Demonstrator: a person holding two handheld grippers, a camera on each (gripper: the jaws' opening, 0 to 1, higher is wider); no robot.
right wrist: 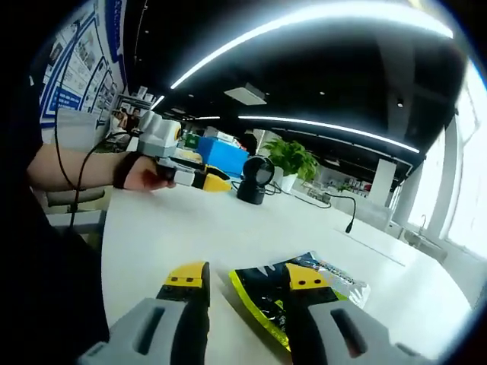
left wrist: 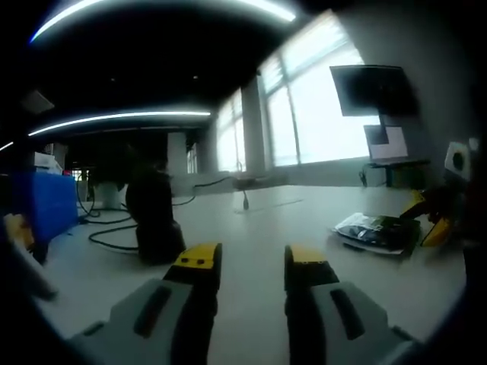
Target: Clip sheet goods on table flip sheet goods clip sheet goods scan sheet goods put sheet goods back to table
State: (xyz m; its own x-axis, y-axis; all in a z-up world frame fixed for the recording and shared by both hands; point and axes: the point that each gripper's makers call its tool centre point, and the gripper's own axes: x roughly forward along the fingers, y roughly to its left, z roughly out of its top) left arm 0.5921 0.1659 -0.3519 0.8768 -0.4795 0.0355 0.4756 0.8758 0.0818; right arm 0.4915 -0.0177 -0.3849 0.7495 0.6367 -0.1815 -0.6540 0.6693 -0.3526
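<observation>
Right tongs [right wrist: 247,283] gape over the packet [right wrist: 304,293]; left tongs [left wrist: 249,262] hover open.

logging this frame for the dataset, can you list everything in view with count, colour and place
sheet goods packet: 1, black and yellow-green with a clear end, flat on the table at the right hand-held gripper's tips
table: 1, white, under everything
barcode scanner: 1, black, upright on the table's far side
cables: a few, black, trailing across the table near the scanner
crate: 1, blue, behind the scanner
plant: 1, green, beside the scanner
monitor: 1, dark, by the windows
person's hand: 1, holding the left hand-held gripper
left hand-held gripper: 1, grey with yellow tips, open over bare table
right hand-held gripper: 1, same colours, open at the packet
</observation>
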